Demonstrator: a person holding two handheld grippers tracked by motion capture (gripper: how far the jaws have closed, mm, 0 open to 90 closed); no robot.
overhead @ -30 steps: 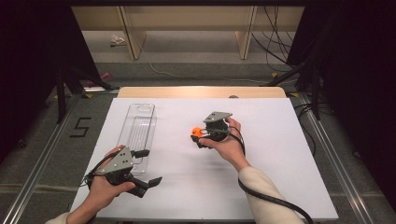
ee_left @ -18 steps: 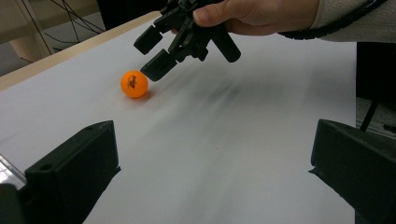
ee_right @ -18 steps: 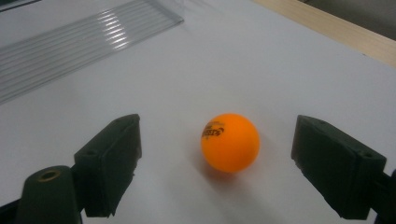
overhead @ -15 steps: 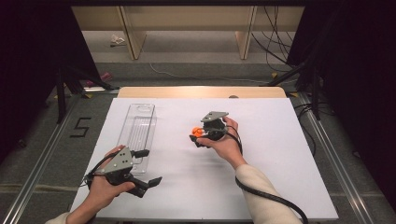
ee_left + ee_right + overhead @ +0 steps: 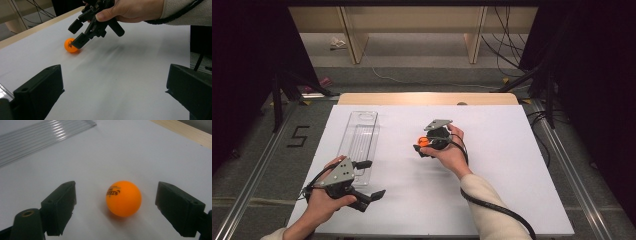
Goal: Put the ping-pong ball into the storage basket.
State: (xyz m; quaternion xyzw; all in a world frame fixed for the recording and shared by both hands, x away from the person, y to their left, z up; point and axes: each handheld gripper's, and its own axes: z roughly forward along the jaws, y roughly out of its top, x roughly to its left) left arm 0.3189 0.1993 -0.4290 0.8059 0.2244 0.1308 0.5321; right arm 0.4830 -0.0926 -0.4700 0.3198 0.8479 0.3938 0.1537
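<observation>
At the near left of the worktop (image 5: 512, 165), the left gripper (image 5: 364, 181) is resting with its fingers (image 5: 40, 90) spread wide and holding nothing, just beside the near end of the clear plastic tray (image 5: 359, 137). Toward the middle, the right gripper (image 5: 115, 202) is straddling the orange ball (image 5: 123, 198), its fingers (image 5: 60, 206) standing open with a gap on either side; the ball is sitting on the white surface, right of the tray. The step in hand looks like the approach to a grasp. The next move probably calls for closing evenly so the ball is not nudged away. Open room is lying to the right and near; the far wooden edge (image 5: 427, 98) is well apart.
</observation>
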